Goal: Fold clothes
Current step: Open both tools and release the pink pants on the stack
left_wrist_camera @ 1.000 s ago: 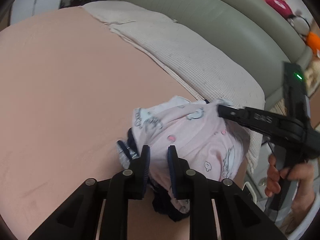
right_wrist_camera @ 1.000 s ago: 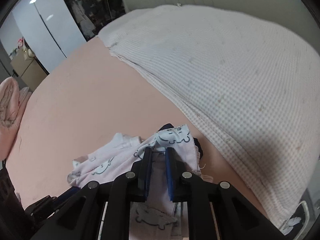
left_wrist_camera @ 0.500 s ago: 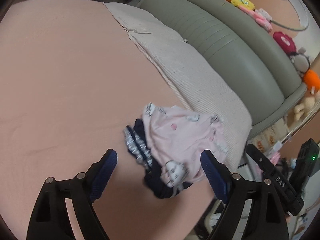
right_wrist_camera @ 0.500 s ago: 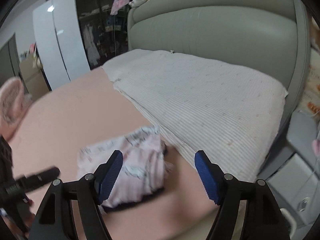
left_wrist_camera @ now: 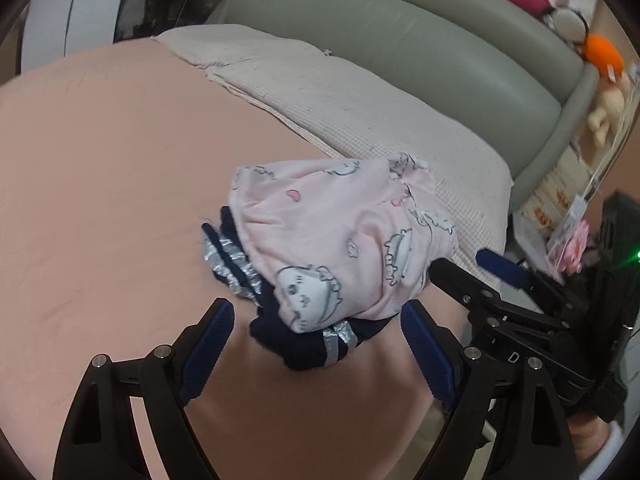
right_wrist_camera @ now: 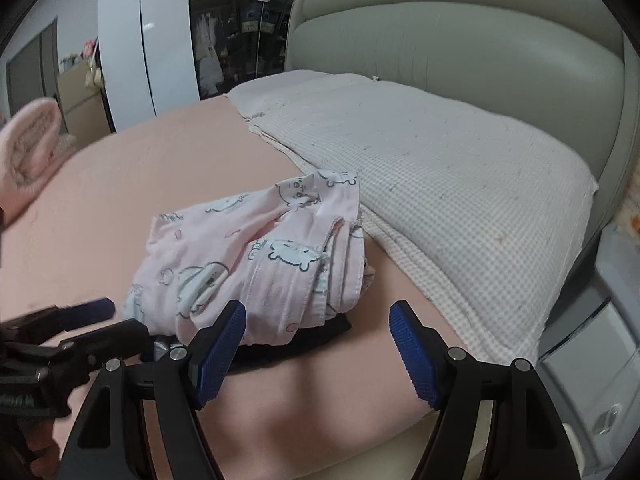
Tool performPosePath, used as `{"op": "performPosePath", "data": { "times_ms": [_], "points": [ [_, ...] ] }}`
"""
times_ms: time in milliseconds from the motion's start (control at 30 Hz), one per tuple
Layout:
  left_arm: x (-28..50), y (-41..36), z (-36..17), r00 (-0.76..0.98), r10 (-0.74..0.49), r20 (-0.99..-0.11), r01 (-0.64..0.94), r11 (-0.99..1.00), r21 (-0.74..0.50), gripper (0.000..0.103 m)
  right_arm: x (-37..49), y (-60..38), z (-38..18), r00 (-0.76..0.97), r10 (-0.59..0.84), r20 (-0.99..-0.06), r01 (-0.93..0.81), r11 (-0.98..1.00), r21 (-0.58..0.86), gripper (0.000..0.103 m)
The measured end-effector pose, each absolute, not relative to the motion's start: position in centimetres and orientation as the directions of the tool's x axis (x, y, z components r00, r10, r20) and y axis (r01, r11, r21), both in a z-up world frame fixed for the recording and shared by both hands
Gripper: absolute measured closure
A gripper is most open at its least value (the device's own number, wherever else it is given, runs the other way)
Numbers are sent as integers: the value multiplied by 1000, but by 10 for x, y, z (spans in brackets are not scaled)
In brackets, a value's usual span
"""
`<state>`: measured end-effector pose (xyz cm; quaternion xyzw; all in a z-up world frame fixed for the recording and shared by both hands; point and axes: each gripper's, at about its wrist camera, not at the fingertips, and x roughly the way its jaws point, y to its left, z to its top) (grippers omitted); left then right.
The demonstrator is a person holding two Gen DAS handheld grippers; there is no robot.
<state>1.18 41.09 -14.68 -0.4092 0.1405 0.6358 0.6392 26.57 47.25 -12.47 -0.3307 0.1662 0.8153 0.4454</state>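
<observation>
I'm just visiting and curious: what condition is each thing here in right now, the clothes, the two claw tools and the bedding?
Pink printed garment: folded into a bundle, lying on the dark garment.
Dark garment: underneath, edges poking out.
Left gripper: open, holding nothing; jaws have just been opening.
Right gripper: open, holding nothing; jaws have just been opening.
Pink sheet: spread smooth.
Checked pillow: lying flat against the headboard.

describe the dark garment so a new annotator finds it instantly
Start at the pink bed sheet, near the edge beside the checked pillow. A folded pink pajama with cartoon animals lies there; the dark garment is under it, poking out at the near side. It is the only navy piece, with silver glitter stripes.
</observation>
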Motion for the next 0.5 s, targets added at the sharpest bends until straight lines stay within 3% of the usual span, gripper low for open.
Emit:
{"op": "performPosePath", "data": {
  "times_ms": [200, 300, 400, 500],
  "points": [
    [3, 426, -164, 144, 647, -749, -916, -198, -348, 46, 262, 476, -132, -377, 605, -701, -835, -550, -26, 32],
    [-3, 426, -171, 161, 638, -753, -907, -205, -367, 48, 262, 478, -136, -389, 586, -711, -833, -553, 0, 49],
    [-2, 419, -169, 115, 652, -750, -929, -197, -313, 50, 252, 474, -138, -354, 621, -699, -828, -556, -75, 63],
    [-4, 416, -169, 122, 652, -748, -922, -204, -328, 59, 244, 471, -139, -317, 643, -697, -811, -565, -152, 69]
  ]
}}
